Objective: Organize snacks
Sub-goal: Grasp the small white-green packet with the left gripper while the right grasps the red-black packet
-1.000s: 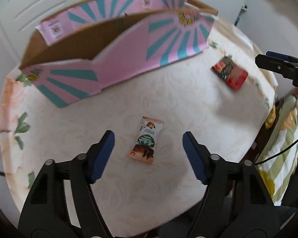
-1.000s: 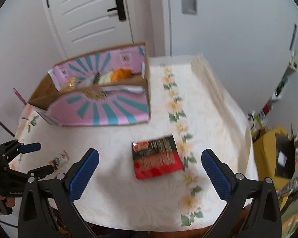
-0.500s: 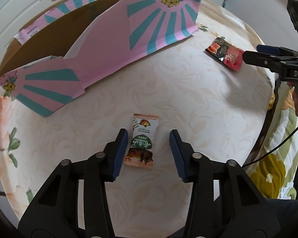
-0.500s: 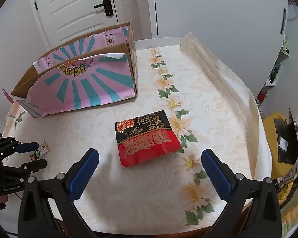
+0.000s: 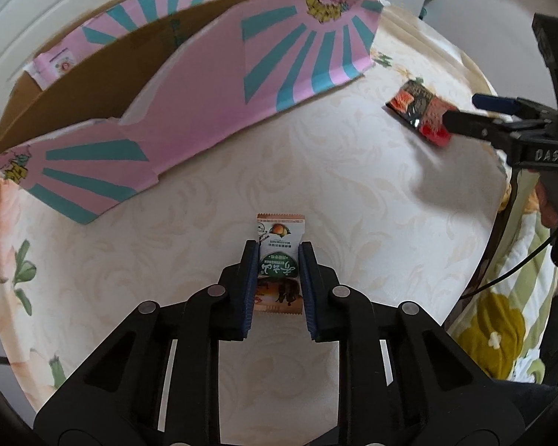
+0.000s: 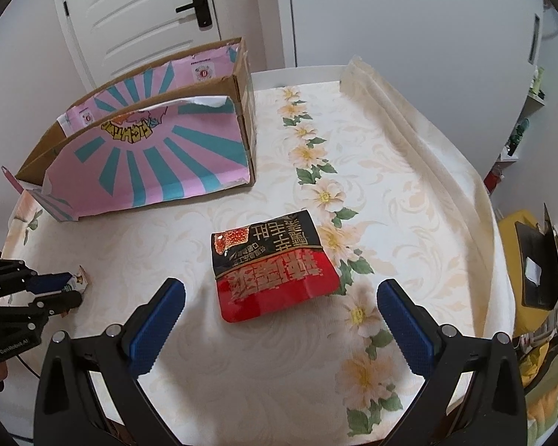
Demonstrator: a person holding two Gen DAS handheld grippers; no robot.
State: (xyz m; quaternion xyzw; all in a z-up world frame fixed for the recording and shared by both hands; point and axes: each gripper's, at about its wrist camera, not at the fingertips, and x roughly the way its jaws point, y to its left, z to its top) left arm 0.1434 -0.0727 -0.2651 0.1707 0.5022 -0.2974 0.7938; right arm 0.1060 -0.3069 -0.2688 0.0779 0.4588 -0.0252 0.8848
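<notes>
My left gripper (image 5: 278, 260) is shut on a small white, green and orange snack packet (image 5: 279, 260) that lies on the table; it also shows at the left edge of the right wrist view (image 6: 61, 288), where the packet (image 6: 81, 277) pokes out. My right gripper (image 6: 279, 304) is open and hovers just short of a red and black snack bag (image 6: 273, 265) lying flat on the table; in the left wrist view the bag (image 5: 418, 115) sits at the right with the right gripper's fingers (image 5: 480, 122) over it. The pink and teal cardboard box (image 5: 189, 89) (image 6: 160, 156) stands at the back.
The table (image 6: 409, 200) is round, under a cream floral cloth, with its edge close on the right. A white door (image 6: 137, 18) and wall stand behind the box. A yellow seat (image 6: 517, 230) with a black item stands right of the table.
My left gripper closed from wide open onto the small packet. My right gripper moved down and closer to the red bag, staying open.
</notes>
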